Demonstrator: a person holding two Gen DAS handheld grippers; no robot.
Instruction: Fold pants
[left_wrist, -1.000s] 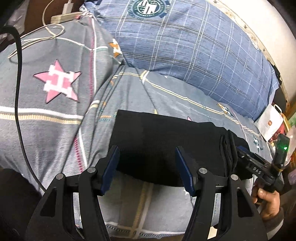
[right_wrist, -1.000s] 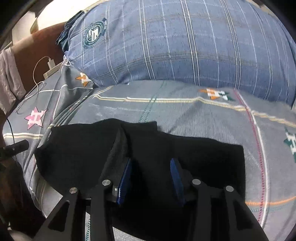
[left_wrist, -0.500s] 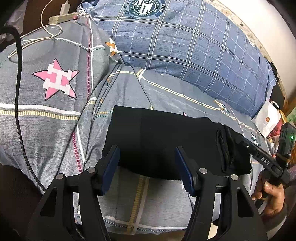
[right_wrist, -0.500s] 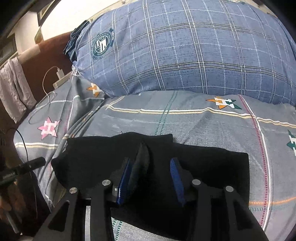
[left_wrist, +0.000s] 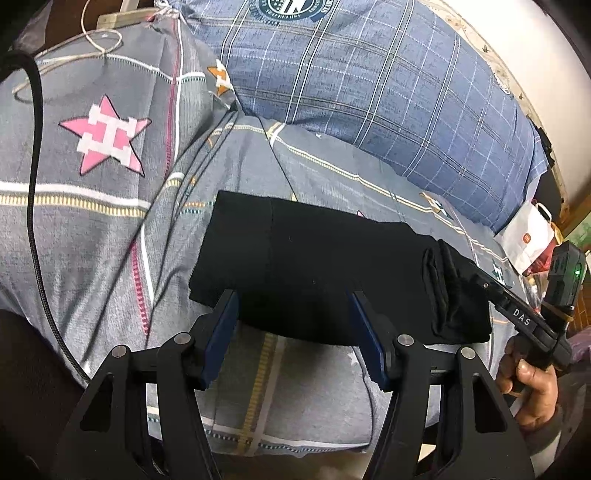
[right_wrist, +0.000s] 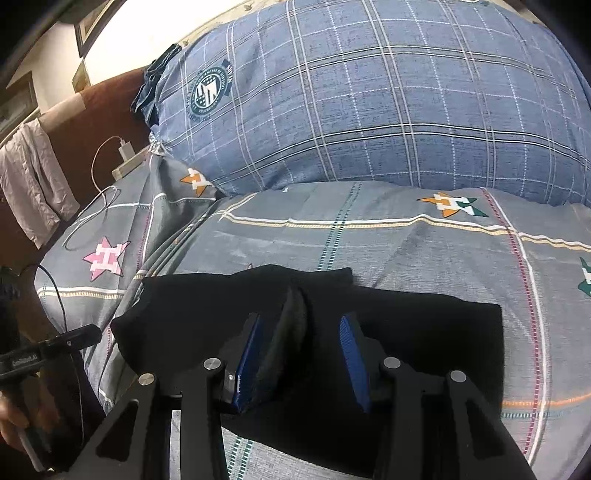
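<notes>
At the far left of the left wrist view we see a black cable (left_wrist: 35, 206) running down over the grey patterned bedsheet (left_wrist: 110, 236), with a pink star (left_wrist: 107, 138) printed on the sheet just beside it. Toward the middle, the folded black pants (left_wrist: 314, 273) lie flat on the sheet, below the blue plaid pillow (left_wrist: 369, 92). Our left gripper (left_wrist: 293, 328) hovers at the near edge of the pants; its blue pads (left_wrist: 221, 332) stand apart with nothing pinched between them. Further right, the pants bunch into thicker folds, and our right gripper (left_wrist: 480, 280) reaches into those folds, held by our right hand (left_wrist: 532, 387). A white bag (left_wrist: 528, 236) sits beyond it at the bed's edge.

In the right wrist view, a white charger cable (right_wrist: 99, 192) loops on the sheet at the left, and our left hand (right_wrist: 14, 424) shows at the lower left corner. In the middle, a raised fold of the pants (right_wrist: 291, 321) stands between the right gripper's (right_wrist: 301, 362) fingers, lying against the left pad (right_wrist: 247, 362), while the right pad sits clear of it. We cannot tell whether the jaws actually press on that fold.
</notes>
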